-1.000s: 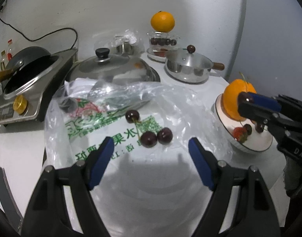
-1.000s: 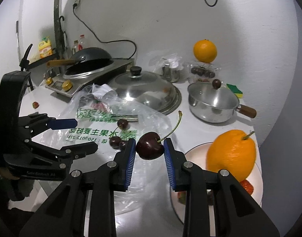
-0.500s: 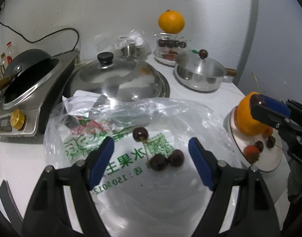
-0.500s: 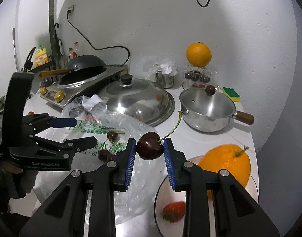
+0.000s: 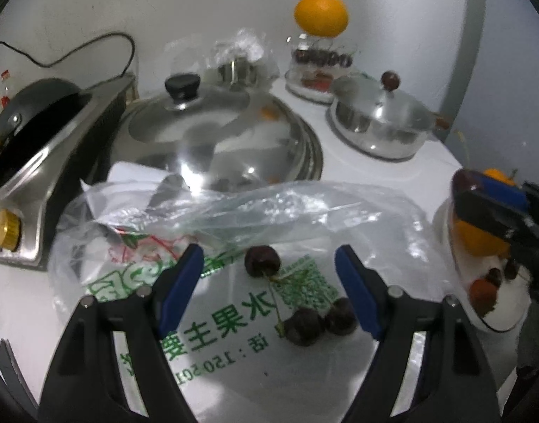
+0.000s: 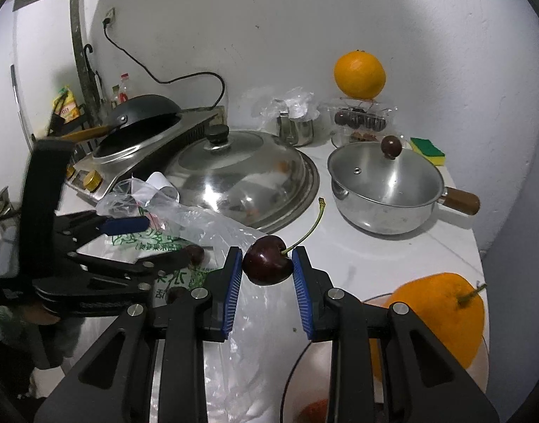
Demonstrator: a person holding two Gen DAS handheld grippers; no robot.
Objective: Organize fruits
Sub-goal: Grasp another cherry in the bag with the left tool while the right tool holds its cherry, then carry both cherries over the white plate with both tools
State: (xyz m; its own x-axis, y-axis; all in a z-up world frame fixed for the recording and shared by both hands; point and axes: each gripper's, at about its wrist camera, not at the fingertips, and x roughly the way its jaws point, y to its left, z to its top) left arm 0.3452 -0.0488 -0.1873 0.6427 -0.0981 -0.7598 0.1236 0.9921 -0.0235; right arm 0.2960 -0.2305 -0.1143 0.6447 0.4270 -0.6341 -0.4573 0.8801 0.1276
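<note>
Three dark cherries lie on the clear plastic bag with green print, between the spread blue pads of the left tongs, which hold nothing. The right tongs pinch a single dark red cherry with a green stem above the bag's edge, beside the round white plate that carries a stemmed orange and a red strawberry. Green Chinese characters on the bag read upside down in the left wrist view, with the digits "150 501" and a square code patch beside them.

Beyond the bag sits a large domed steel lid with a black knob. Right of the lid stands a lidded steel saucepan with a wooden handle; behind that, a clear punnet of dark fruit has a second orange balanced on top, and a yellow-green sponge lies near the wall. Left of the lid, a black wok rests on a steel cooker with brass dials, its black cord running up to a wall socket. The worktop is white, the wall rough white plaster.
</note>
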